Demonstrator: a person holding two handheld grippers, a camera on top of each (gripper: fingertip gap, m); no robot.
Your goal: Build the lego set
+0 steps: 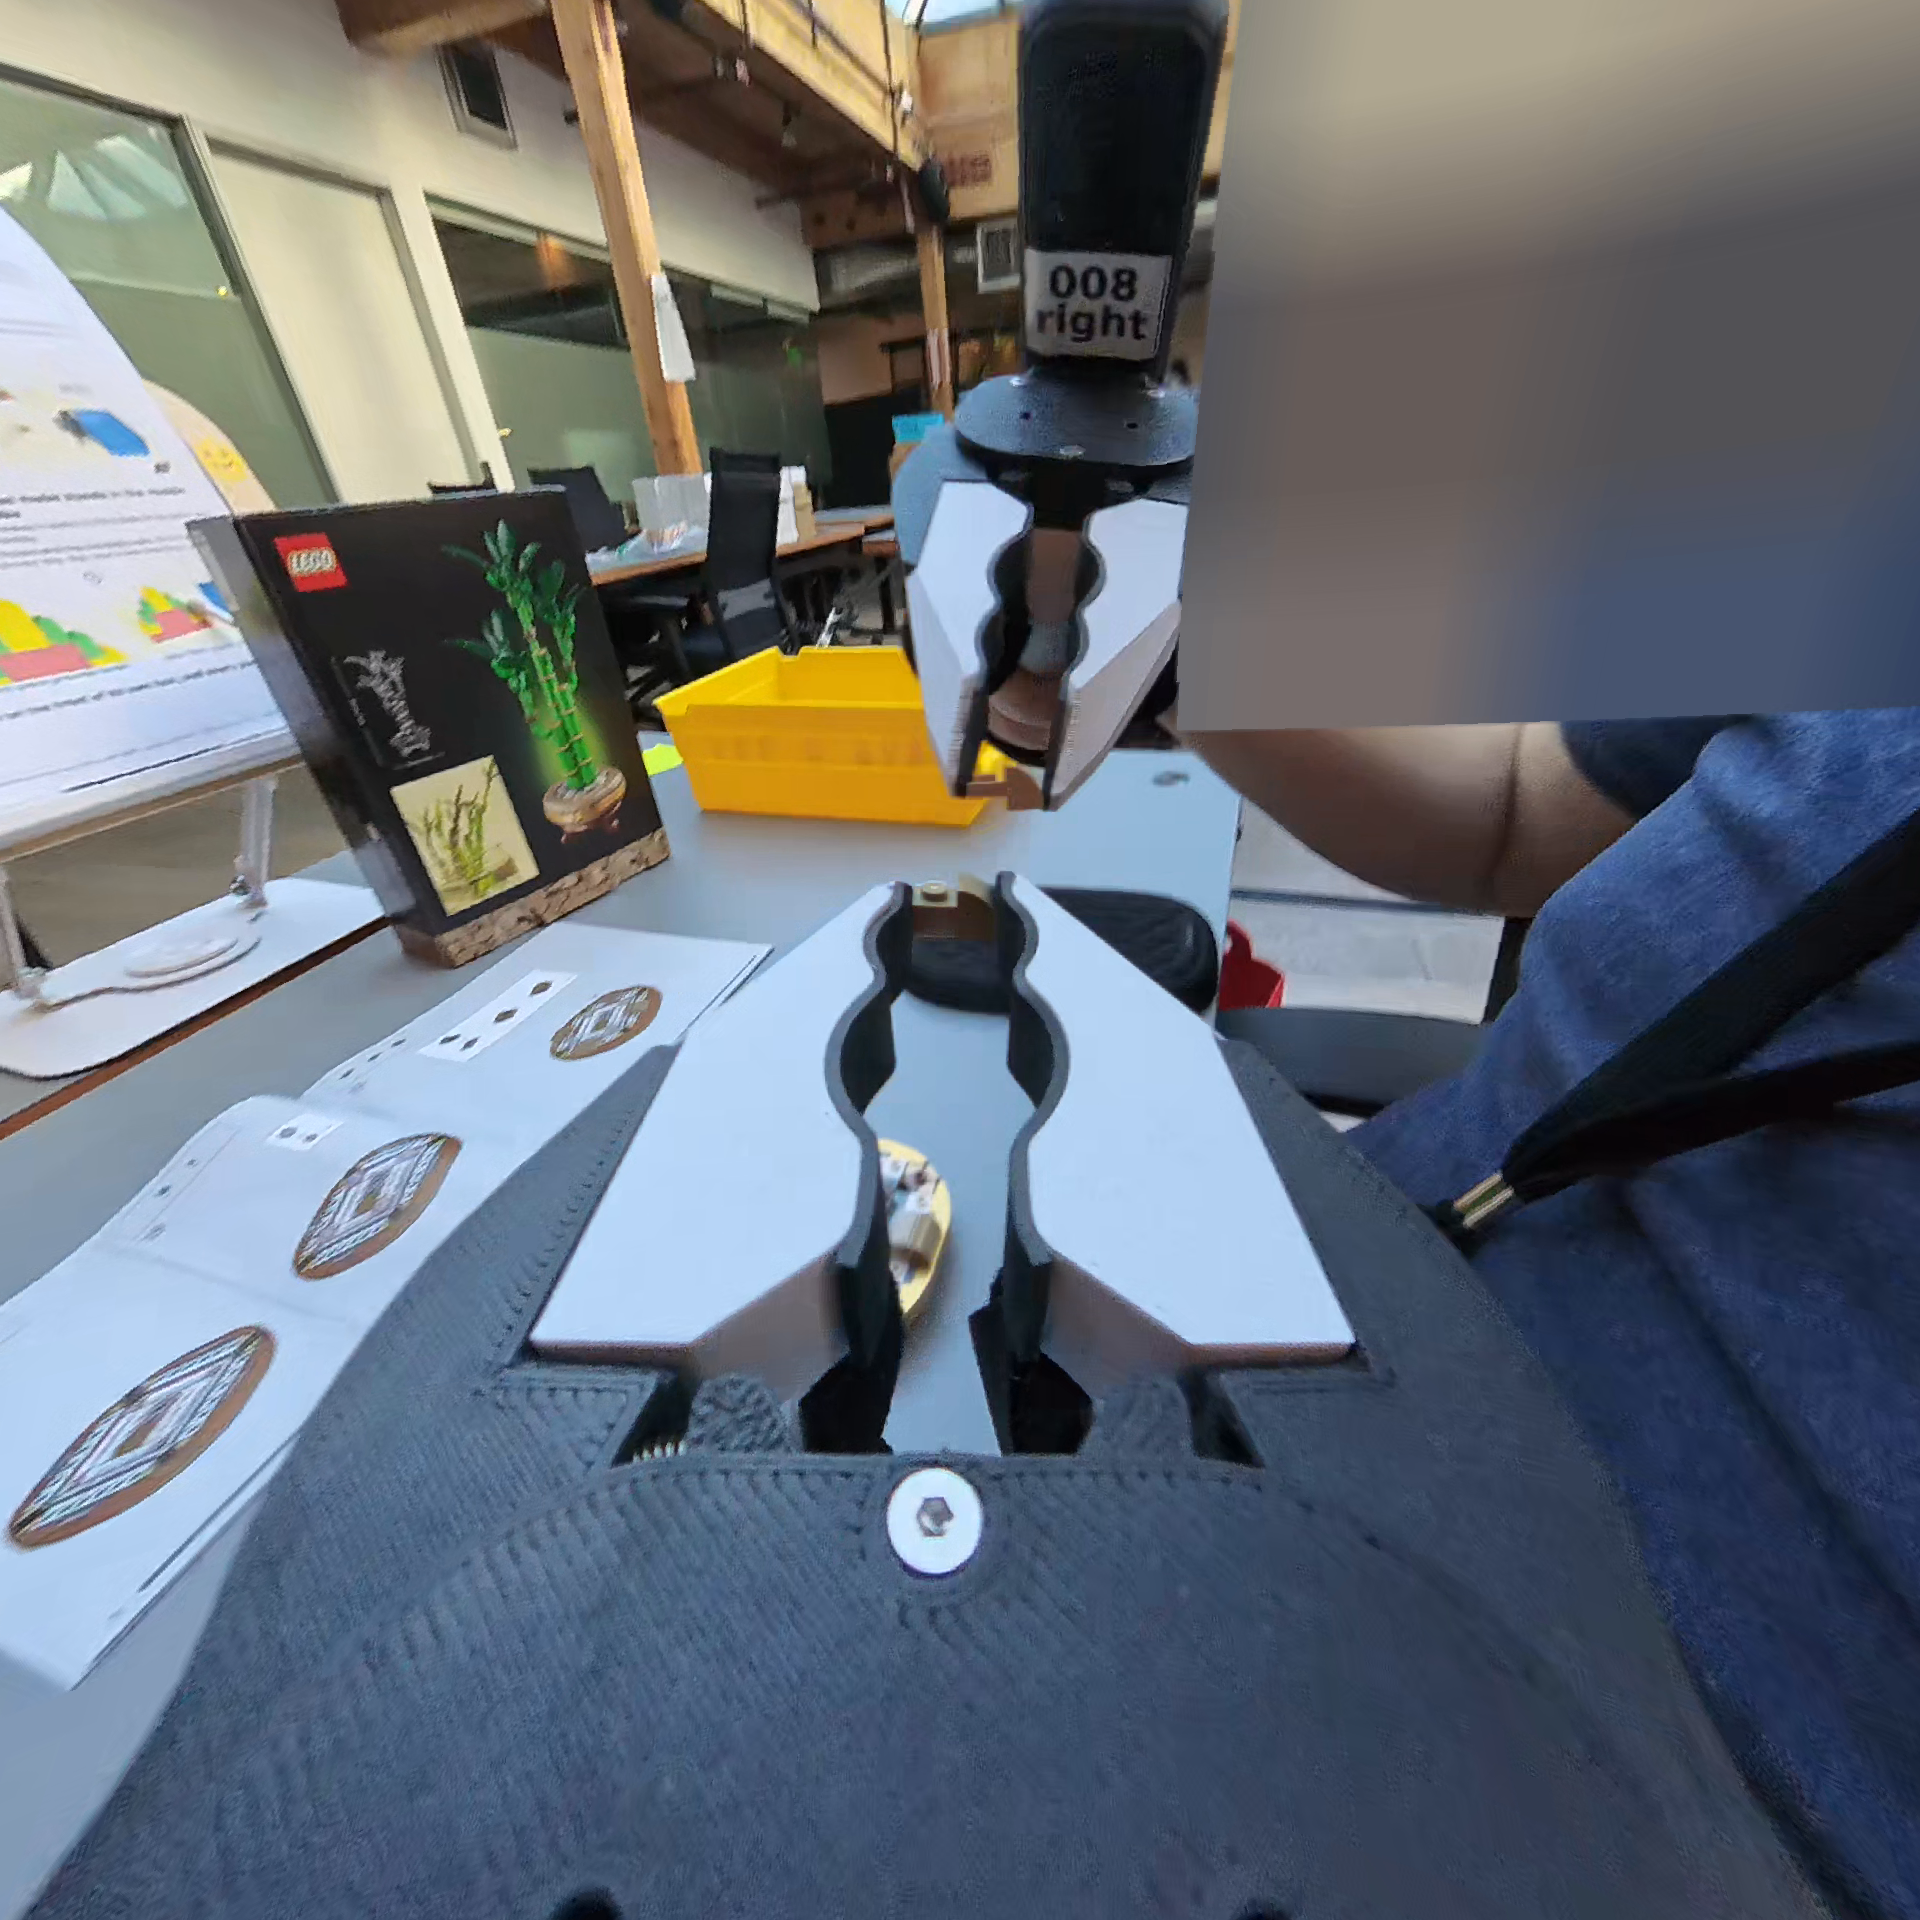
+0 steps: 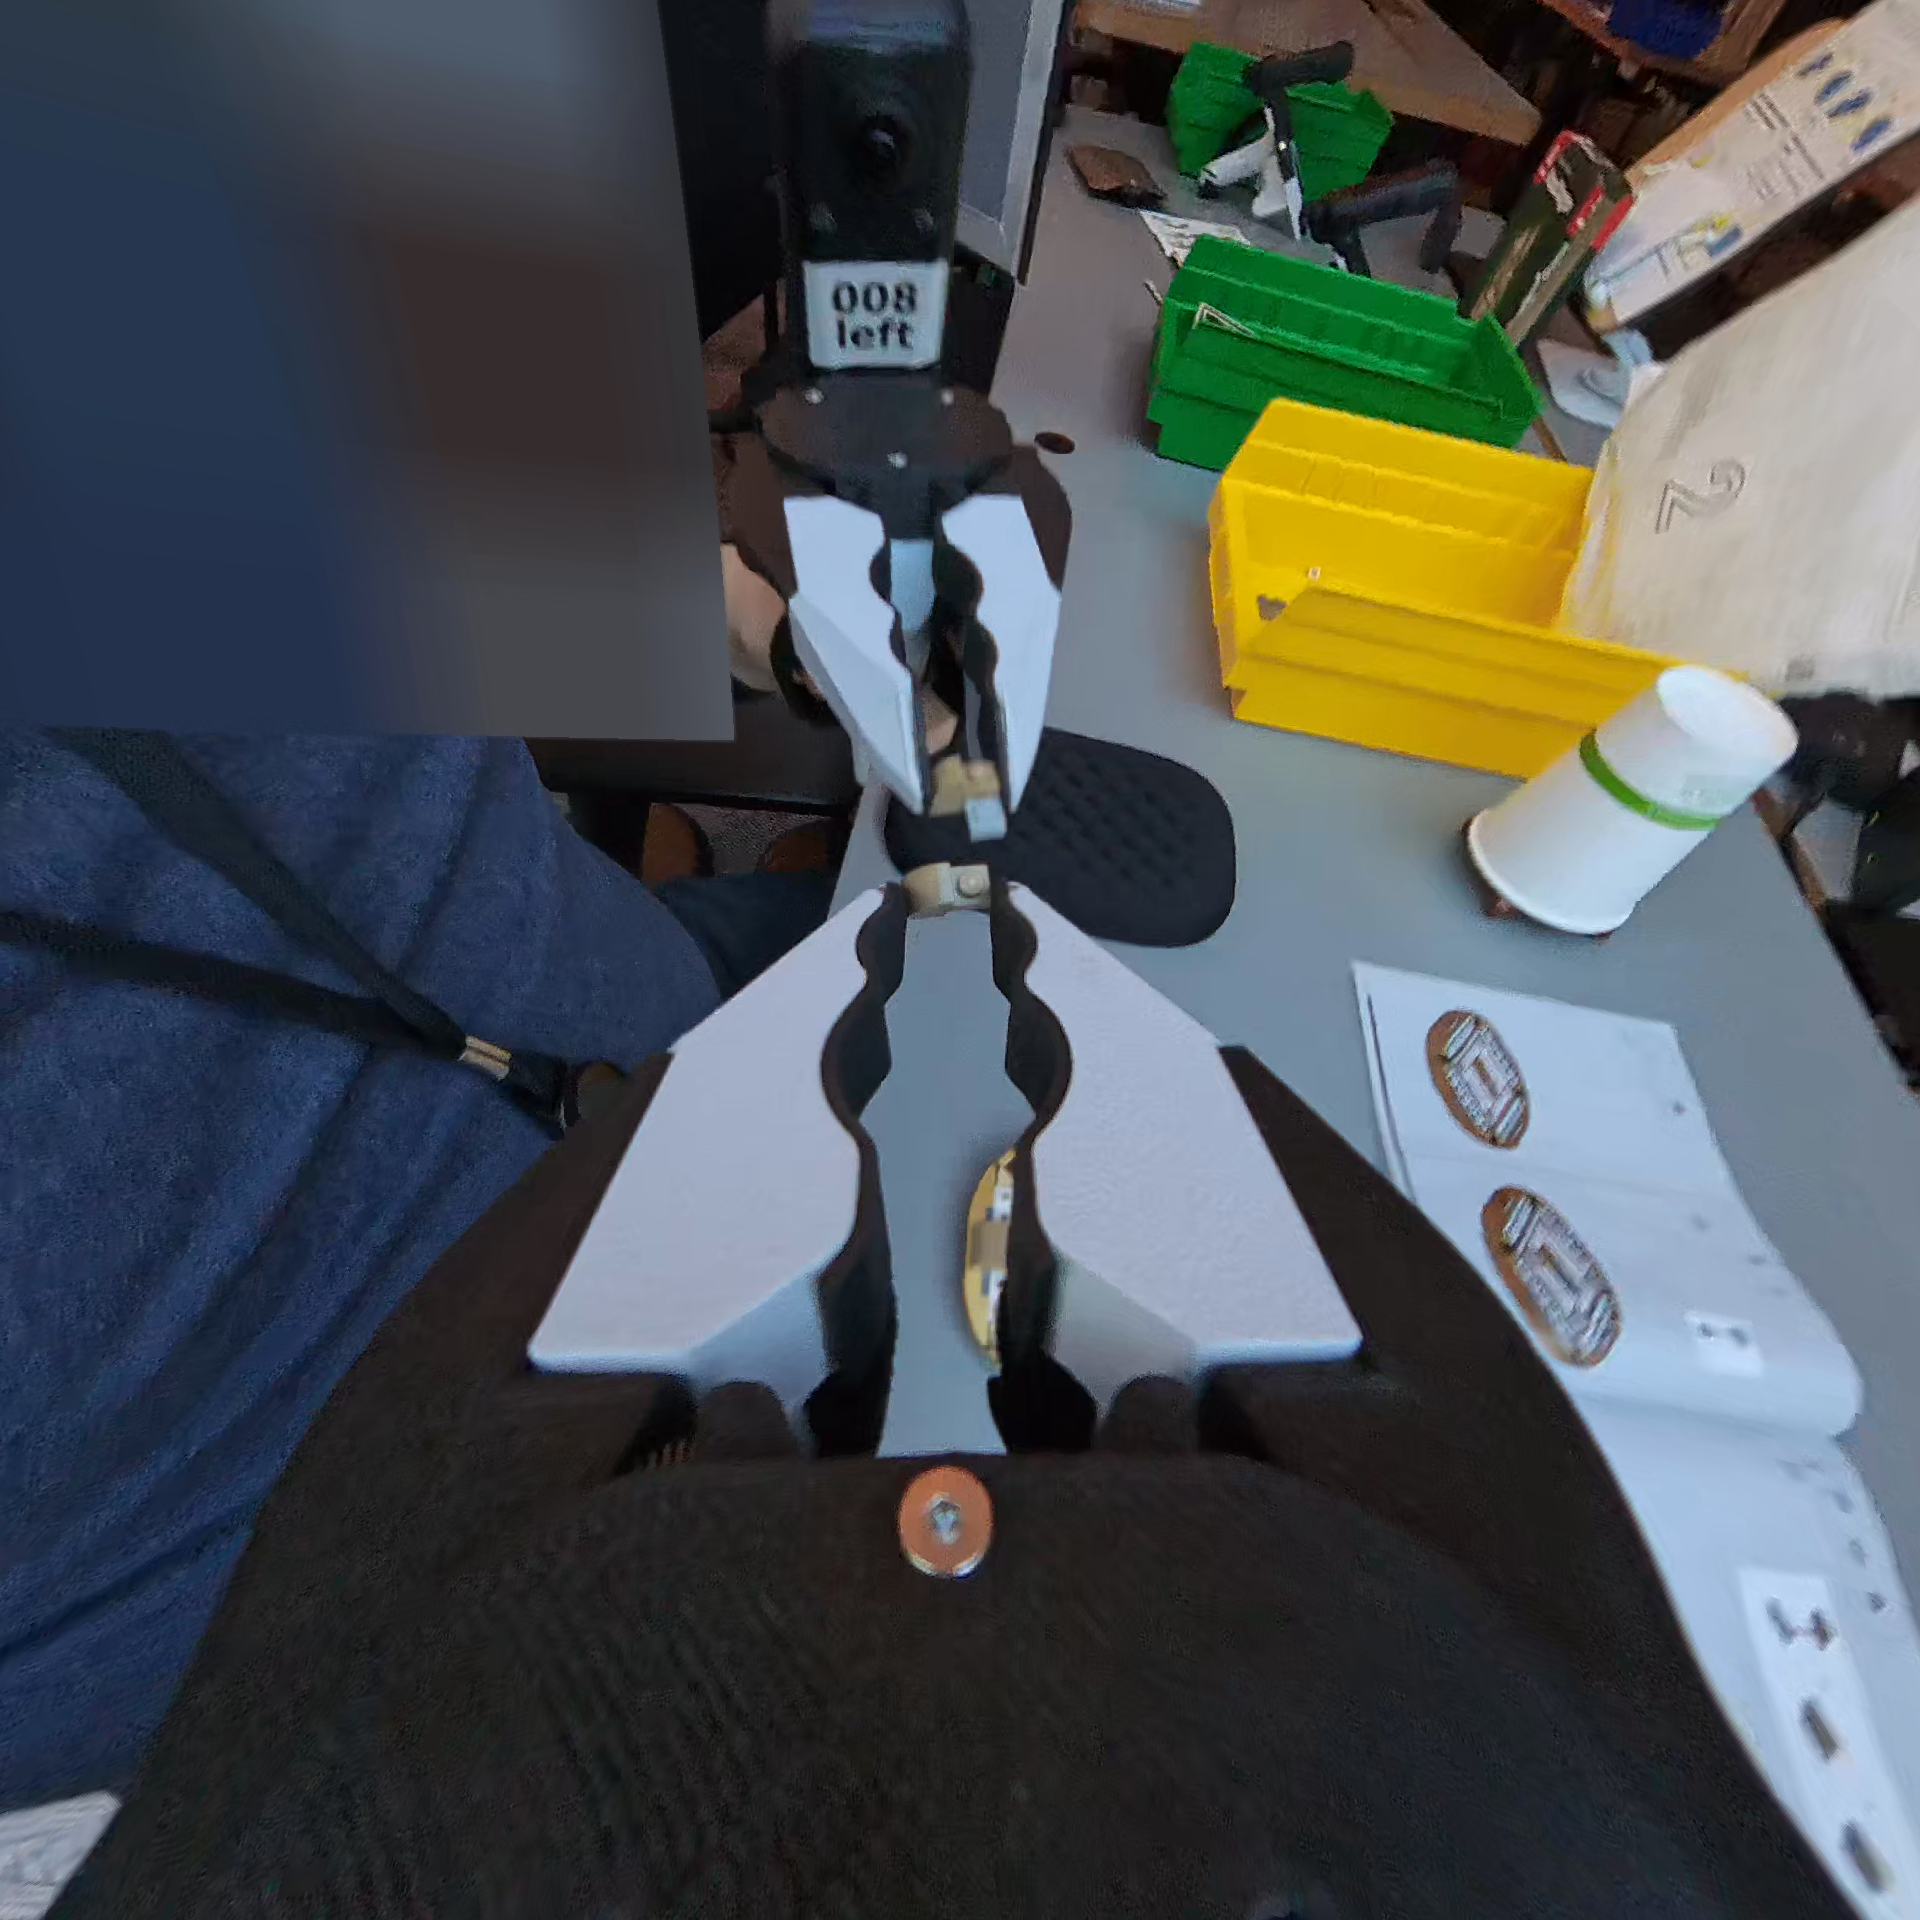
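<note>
The landmark taken is the round gold base (image 1: pixel 914 1231), a partly built disc lying flat on the grey table (image 1: pixel 790 883) with a few pale pieces fixed on top; it shows only through the gaps between the fingers in both wrist views.

The left gripper (image 1: pixel 951 904) is raised above the base, nearly closed, with a small tan piece (image 1: pixel 951 902) pinched at its tips. The right gripper (image 2: pixel 945 891) is likewise above the base, facing the left one, and narrowed onto a small brown piece (image 2: pixel 948 890). The two tips stand near each other but apart; neither held piece touches the base nor the other piece.

The instruction booklet (image 2: pixel 1558 1195) lies open on the table beside the base, showing printed round patterned discs. The set's box (image 1: pixel 447 717) stands upright beyond the booklet, and a yellow bin (image 1: pixel 810 732) sits farther from the base, behind the grippers. A white paper cup (image 2: pixel 1621 810) lies tilted well apart from the base, near the bin.

Assessment: the build appears at an early stage. Only the base disc with sparse pieces is evident; the tall model shown on the box is nowhere present. The two held pieces seem intended to be joined in the air or added to the base, a step not yet done. Most of the build remains.
</note>
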